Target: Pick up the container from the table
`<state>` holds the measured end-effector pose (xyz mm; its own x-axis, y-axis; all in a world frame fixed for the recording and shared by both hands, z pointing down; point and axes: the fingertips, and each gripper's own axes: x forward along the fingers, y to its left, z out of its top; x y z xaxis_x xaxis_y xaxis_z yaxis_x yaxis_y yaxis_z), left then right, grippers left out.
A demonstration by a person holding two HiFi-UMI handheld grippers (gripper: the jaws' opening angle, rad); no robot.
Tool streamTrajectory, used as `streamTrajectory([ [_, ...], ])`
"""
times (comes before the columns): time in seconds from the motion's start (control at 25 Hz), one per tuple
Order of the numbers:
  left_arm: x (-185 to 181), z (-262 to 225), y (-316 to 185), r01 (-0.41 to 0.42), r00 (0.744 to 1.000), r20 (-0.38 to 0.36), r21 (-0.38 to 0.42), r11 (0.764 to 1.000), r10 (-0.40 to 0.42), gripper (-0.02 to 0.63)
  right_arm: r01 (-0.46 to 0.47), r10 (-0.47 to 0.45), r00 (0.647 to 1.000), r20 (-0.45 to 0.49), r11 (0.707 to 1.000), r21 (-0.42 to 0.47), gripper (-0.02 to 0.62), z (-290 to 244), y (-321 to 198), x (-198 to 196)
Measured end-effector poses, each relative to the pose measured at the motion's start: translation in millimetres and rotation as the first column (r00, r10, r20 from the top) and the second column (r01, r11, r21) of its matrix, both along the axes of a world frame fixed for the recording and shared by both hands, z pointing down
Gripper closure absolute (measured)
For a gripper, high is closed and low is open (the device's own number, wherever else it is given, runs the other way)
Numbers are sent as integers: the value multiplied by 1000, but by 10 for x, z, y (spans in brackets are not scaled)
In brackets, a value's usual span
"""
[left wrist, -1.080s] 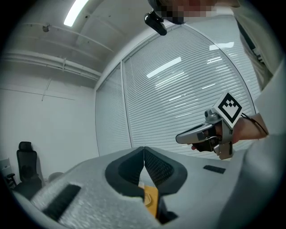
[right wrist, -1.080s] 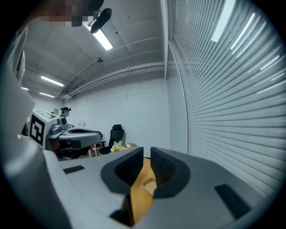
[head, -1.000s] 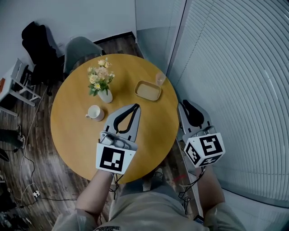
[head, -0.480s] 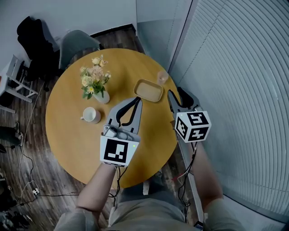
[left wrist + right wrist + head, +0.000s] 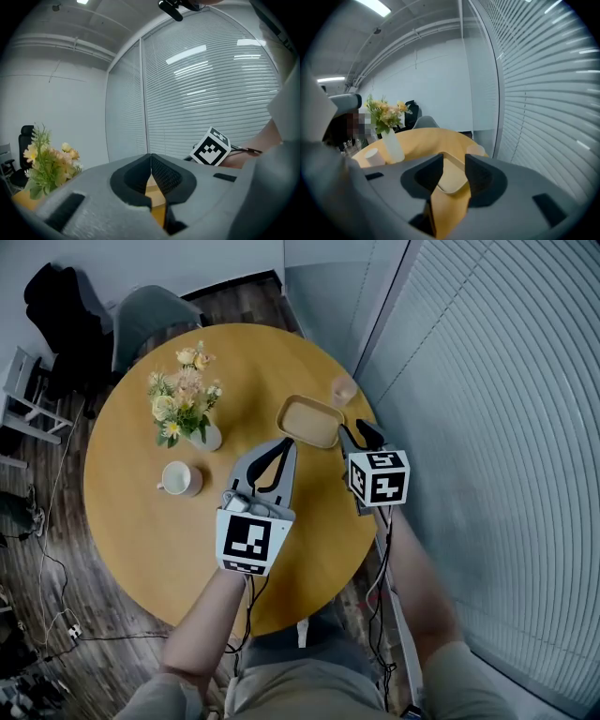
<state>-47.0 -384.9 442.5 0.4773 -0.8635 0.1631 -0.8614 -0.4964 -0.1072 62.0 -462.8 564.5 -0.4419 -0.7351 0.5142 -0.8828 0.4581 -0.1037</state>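
Container (image 5: pixel 309 421), a shallow tan rectangular tray, lies flat on the round wooden table (image 5: pixel 141 512), right of centre in the head view and near the table's right edge. In the right gripper view it shows low centre, through the gap between the jaws and just past them

Window blinds (image 5: pixel 506 427) fill the whole right side of the head view. The table takes the middle and left, with a grey chair (image 5: pixel 150 315) tucked at its upper-left rim

Left gripper (image 5: pixel 284 442) sits at frame centre over the table and points toward the top of the frame. Its tip is just below the container's lower-left corner; cannot tell if it touches. Its jaws are together, tips meeting, with nothing between them, as the left gripper view shows

Right gripper (image 5: pixel 356 435) is just right of the container's lower-right corner, marker cube below it. Its jaws stand wide apart, pads on nothing

Vase of flowers (image 5: pixel 183 404) stands upright, upper left of centre, well apart from the container

White mug (image 5: pixel 180 479) sits just below the vase

Small translucent cup (image 5: pixel 344 390) stands just beside the container's upper-right corner, at the table edge
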Motion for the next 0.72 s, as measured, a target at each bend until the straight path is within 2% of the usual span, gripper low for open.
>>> streamTrajectory([
  [0.48, 53, 684, -62, -22, 1000, 8, -99, 995, 22, 586, -59, 54, 998, -33, 978, -198, 465, 1120, -212, -6],
  [0.72, 44, 867, 7, -21, 1000, 4, -135, 991, 22, 586, -69, 67, 998, -16, 967, -247, 465, 1311, -125, -39],
])
